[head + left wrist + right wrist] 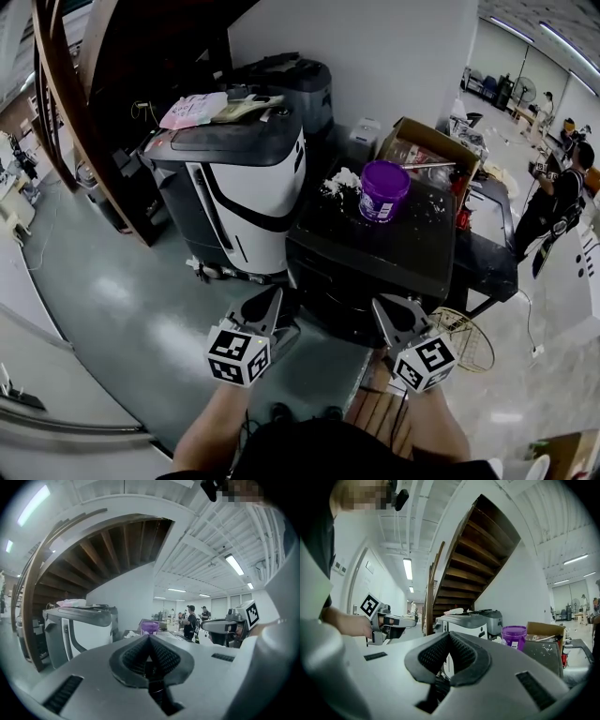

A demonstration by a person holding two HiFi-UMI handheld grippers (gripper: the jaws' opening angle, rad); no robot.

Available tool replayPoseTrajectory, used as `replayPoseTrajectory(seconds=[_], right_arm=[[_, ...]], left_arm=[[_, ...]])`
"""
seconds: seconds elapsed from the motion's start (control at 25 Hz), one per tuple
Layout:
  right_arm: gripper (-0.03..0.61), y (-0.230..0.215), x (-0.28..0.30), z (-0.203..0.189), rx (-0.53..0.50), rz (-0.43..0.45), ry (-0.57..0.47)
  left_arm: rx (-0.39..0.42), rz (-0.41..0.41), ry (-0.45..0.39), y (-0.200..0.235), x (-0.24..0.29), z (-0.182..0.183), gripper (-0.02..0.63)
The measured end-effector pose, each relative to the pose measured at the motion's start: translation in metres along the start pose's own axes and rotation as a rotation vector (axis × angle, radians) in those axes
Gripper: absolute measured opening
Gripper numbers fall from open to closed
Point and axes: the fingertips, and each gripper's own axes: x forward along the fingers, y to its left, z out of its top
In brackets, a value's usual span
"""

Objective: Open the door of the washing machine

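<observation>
A white-and-black machine (246, 192) with a dark grey top lid stands at the left; it also shows in the left gripper view (77, 632) and the right gripper view (464, 623). Straight ahead of me is a black box-shaped machine (375, 248) with a purple tub (383, 189) on top. No door of either shows. My left gripper (275, 292) and right gripper (380, 302) hover side by side just before the black machine's near edge. Both are shut with nothing between the jaws, as their own views show (149, 637) (449, 634).
A pink cloth (192, 110) lies on the white machine's lid, and a grey appliance (295, 84) stands behind it. An open cardboard box (427, 150) sits at the back right, a wire basket (466, 337) on the floor. A wooden staircase (80, 103) rises at the left. A person (558, 192) stands far right.
</observation>
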Motion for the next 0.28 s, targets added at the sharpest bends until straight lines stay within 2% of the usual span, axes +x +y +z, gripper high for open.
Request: replayPoseTrajectory(seconds=[0.28], right_arm=[[0.014,0.0015,0.0035,0.0057,-0.002,0.025,-0.022]], left_arm=[[-0.004,0.013,-0.014,0.0005,-0.0071,0.0055,0.017]])
